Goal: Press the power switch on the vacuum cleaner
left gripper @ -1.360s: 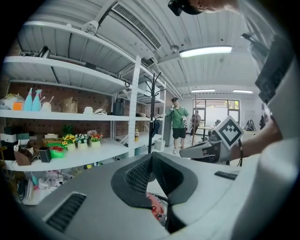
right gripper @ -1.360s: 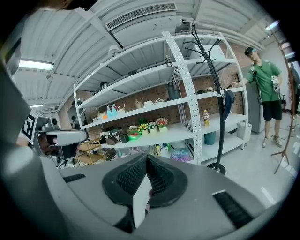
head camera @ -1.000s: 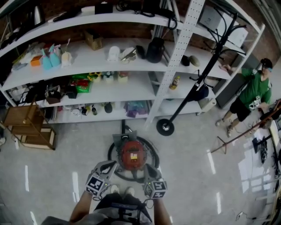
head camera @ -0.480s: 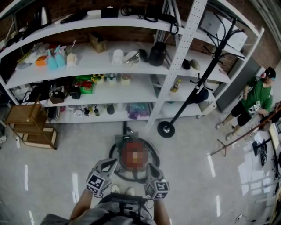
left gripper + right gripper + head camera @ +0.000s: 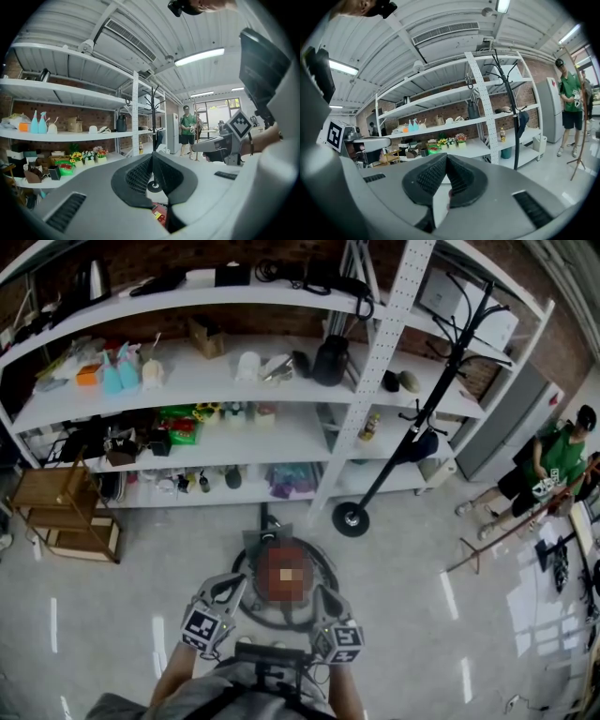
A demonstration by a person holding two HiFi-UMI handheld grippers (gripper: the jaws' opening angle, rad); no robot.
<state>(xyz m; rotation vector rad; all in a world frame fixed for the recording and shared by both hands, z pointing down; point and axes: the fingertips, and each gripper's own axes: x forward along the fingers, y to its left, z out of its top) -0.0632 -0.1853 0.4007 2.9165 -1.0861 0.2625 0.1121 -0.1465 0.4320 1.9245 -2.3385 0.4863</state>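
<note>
Left gripper (image 5: pixel 228 587) and right gripper (image 5: pixel 323 598) both have jaws pinched together, empty, above the red vacuum cleaner (image 5: pixel 284 548) on the floor (image 5: pixel 141 596). Its switch cannot be made out, so a press could land off target or skid off the housing.

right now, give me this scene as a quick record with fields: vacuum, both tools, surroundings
vacuum: round red vacuum cleaner on the pale grey floor, just ahead of the person's feet
left tool: jaws shut, empty, held clear above the vacuum's left side
right tool: jaws shut, empty, clear above its right side
switch: cannot be made out
behind: white shelf unit, black coat stand
bystander: person in green shirt, far right
</note>
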